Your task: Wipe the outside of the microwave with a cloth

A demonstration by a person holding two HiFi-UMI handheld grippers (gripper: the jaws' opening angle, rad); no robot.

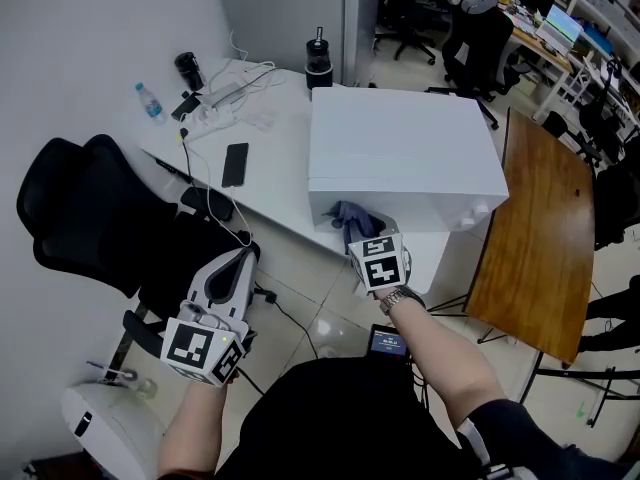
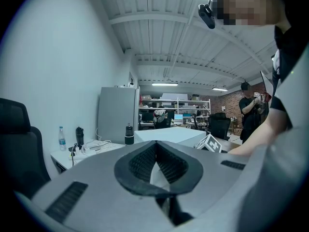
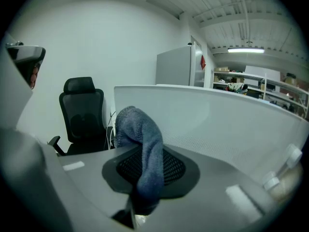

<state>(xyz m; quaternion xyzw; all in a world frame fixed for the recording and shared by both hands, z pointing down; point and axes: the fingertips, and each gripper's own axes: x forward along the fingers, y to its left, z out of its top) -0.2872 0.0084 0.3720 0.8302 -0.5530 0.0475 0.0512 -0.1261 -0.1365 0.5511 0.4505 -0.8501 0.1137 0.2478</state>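
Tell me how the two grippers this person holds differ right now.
The right gripper is shut on a blue-grey cloth; the left gripper is shut on nothing. The right gripper is up close to the front of the white microwave; the left gripper hangs off to the side, by the black office chair. Both have pale bodies, and each carries a cube with square markers.

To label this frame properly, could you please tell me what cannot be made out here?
Whether the cloth touches the microwave: head view, the right gripper's cube covers it.
The microwave's front: head view, steep angle shows only a strip.
The left gripper's jaws: head view, its own body hides them.
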